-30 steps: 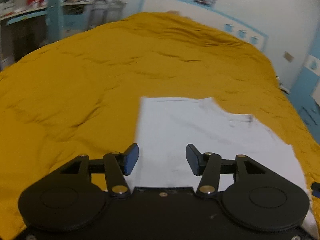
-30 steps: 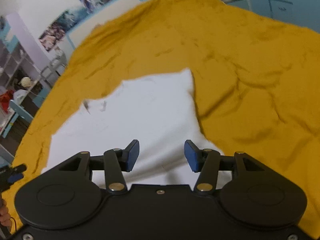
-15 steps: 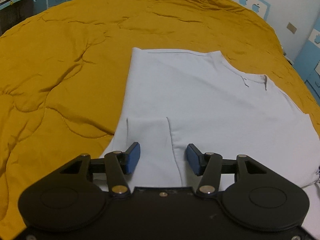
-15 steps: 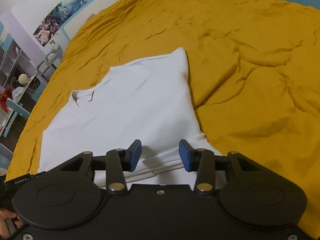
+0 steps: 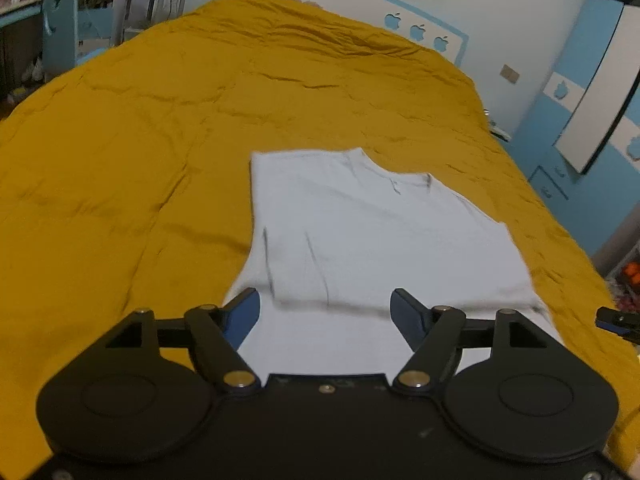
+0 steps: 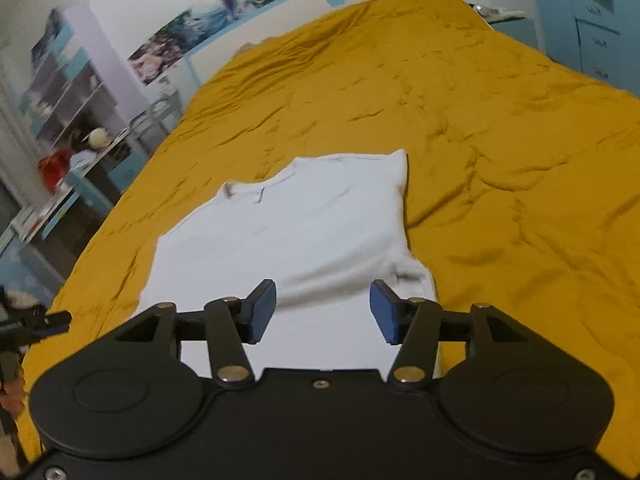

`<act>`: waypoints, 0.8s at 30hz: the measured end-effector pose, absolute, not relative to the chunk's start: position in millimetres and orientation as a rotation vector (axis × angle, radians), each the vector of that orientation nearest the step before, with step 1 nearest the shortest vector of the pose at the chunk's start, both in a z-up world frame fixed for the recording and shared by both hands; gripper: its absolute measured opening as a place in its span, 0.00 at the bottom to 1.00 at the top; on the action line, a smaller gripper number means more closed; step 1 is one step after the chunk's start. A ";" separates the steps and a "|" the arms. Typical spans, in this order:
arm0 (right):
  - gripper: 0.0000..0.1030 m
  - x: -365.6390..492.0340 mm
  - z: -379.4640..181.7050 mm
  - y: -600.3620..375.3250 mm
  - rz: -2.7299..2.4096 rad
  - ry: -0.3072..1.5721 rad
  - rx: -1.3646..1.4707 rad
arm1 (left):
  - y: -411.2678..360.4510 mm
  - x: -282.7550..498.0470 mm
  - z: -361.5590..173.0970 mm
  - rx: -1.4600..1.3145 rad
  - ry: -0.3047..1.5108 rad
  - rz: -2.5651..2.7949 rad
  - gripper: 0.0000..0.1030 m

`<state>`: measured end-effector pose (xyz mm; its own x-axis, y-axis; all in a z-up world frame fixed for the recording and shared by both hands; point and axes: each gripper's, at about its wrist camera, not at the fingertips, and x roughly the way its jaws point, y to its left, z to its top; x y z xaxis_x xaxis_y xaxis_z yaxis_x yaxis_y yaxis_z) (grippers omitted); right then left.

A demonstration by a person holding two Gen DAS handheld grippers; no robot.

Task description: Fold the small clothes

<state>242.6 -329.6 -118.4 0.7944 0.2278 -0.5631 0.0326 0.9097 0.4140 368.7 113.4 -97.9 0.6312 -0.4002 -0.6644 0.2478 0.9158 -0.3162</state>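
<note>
A white T-shirt (image 5: 368, 232) lies flat on the mustard-yellow bedspread (image 5: 140, 140), collar toward the headboard, both sleeves folded in. It also shows in the right wrist view (image 6: 296, 236). My left gripper (image 5: 325, 314) is open and empty, held above the shirt's near left edge. My right gripper (image 6: 322, 310) is open and empty, held above the shirt's near right edge. The tip of the right gripper shows at the right edge of the left wrist view (image 5: 618, 320); the left gripper shows at the left edge of the right wrist view (image 6: 28, 326).
The bedspread (image 6: 500, 160) covers the whole bed. A blue and white headboard (image 5: 360, 4) stands at the far end. A blue wardrobe (image 5: 592, 92) is on the right of the bed; a desk and shelves (image 6: 76, 128) are on the left.
Both grippers have lifted and drawn back from the shirt, so more of the bed and room shows. Both jaws have opened wider. The shirt lies as before.
</note>
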 end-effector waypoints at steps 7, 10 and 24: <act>0.56 146.4 -129.7 -347.9 0.160 0.711 0.474 | 162.1 268.5 -105.7 -0.255 0.867 -0.388 0.76; 0.57 112.3 -140.8 -351.2 0.156 0.755 0.446 | 176.9 239.7 -116.3 -0.286 0.923 -0.395 0.81; 0.59 74.2 -190.5 -357.1 0.232 0.835 0.612 | 182.4 220.6 -171.0 -0.476 1.069 -0.468 0.81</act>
